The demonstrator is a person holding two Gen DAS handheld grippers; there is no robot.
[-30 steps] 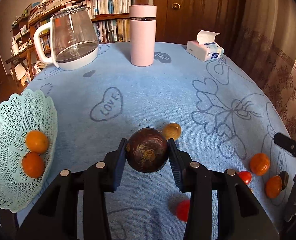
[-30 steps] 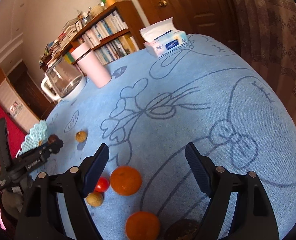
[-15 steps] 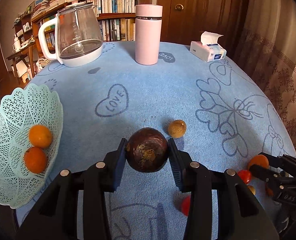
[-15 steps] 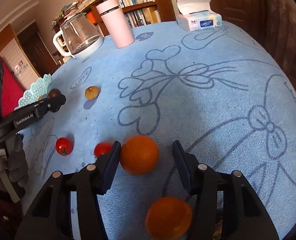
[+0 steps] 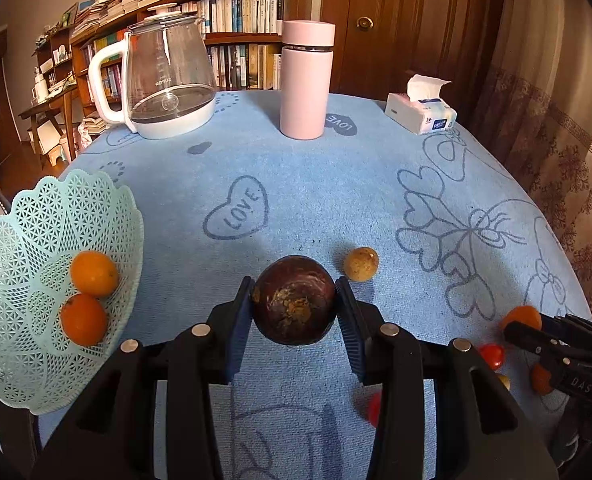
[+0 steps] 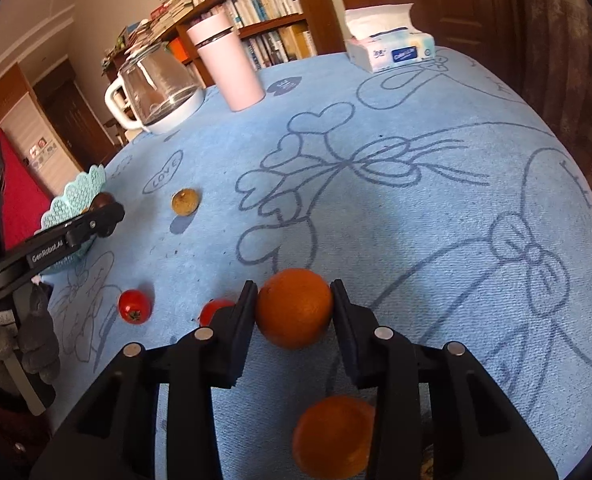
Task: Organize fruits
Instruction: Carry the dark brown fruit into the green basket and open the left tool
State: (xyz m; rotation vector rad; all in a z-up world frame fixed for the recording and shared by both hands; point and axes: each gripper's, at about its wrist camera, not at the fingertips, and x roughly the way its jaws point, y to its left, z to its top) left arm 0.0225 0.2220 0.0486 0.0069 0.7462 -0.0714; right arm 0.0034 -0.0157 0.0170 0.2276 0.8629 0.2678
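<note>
My left gripper (image 5: 294, 304) is shut on a dark purple-brown round fruit (image 5: 293, 300), held above the blue tablecloth to the right of the mint lattice basket (image 5: 23, 280). Two oranges (image 5: 93, 273) lie in that basket. My right gripper (image 6: 293, 308) is shut on an orange (image 6: 293, 307) near the table's right front. A second orange (image 6: 334, 436) lies just below it between the gripper's arms. Two red tomatoes (image 6: 134, 306) and a small tan fruit (image 6: 184, 201) rest on the cloth.
A glass kettle (image 5: 163, 76), a pink flask (image 5: 306, 84) and a tissue box (image 5: 420, 114) stand along the table's far side. A bookshelf and a wooden door are behind. The table's edge drops away at the right, next to a curtain.
My right gripper moved down over the orange and shut on it. The left gripper kept the dark fruit and shifted slightly, with the basket now nearer on its left.
</note>
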